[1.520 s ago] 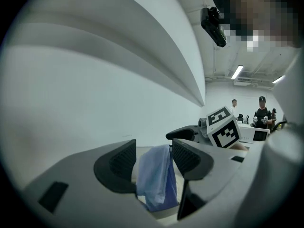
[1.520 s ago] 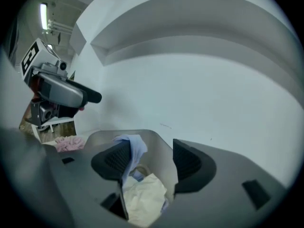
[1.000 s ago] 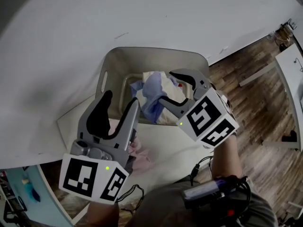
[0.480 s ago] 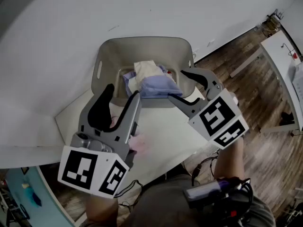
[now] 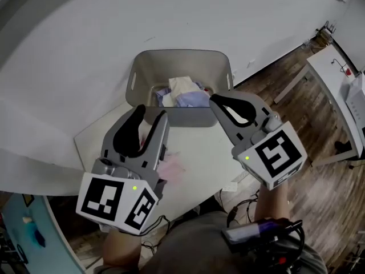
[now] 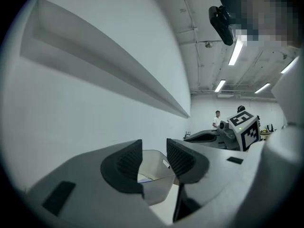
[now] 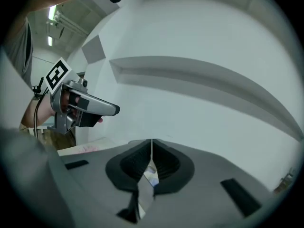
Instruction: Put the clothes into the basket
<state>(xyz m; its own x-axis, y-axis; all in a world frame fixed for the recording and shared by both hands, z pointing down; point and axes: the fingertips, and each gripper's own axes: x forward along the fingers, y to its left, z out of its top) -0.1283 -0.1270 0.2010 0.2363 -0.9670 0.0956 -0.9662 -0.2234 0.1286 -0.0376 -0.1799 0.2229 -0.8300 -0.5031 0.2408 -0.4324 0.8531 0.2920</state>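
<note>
Blue and cream clothes seen piled in grey plastic basket at 12 o'clock. Left gripper jaws found apart, just narrowed, nothing between. Right gripper jaws found pressed together, empty. Pink cloth seen on white table, 6 o'clock of basket.

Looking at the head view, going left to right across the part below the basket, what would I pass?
left gripper → pink cloth lying on the table → right gripper → wooden floor

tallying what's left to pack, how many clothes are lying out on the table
1: a pink garment on the table, beside the left gripper, which hides part of it. More may be hidden beneath it.
</note>
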